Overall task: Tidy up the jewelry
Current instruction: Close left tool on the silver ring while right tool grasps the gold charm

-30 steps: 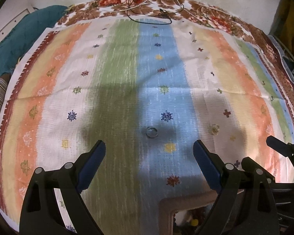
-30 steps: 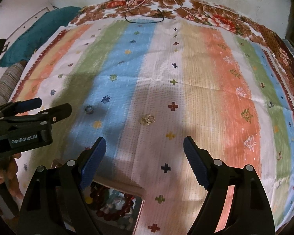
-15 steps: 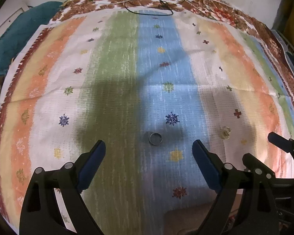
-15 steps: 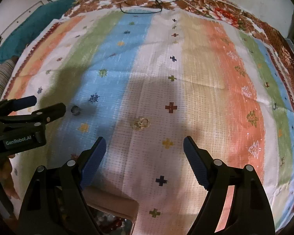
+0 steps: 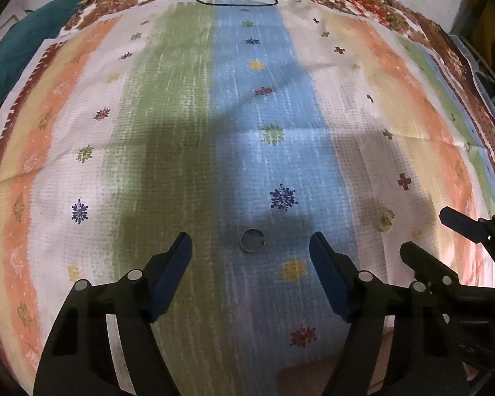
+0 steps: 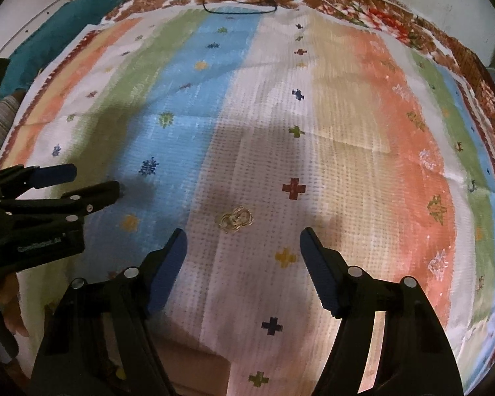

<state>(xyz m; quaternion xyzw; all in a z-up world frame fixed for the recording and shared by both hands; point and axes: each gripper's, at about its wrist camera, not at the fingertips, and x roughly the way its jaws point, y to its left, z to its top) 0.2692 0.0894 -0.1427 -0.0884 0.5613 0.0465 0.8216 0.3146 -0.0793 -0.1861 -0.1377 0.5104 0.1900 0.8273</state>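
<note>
Jewelry lies in two spots on the striped cloth [image 5: 188, 105]: a silver ring [image 5: 252, 240] on the blue stripe, and gold rings [image 6: 236, 219] linked together on the white stripe. The left gripper [image 5: 250, 257] hangs over the silver ring, its jaws apart and closing, the ring just ahead of them, untouched. The right gripper [image 6: 242, 247] does likewise just short of the gold rings.

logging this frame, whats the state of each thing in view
left hand-held gripper: jaws closing, nothing gripped
right hand-held gripper: jaws closing, nothing gripped
silver ring: lying flat on cloth, loose
gold rings: lying on cloth, loose
striped cloth: spread flat
</note>
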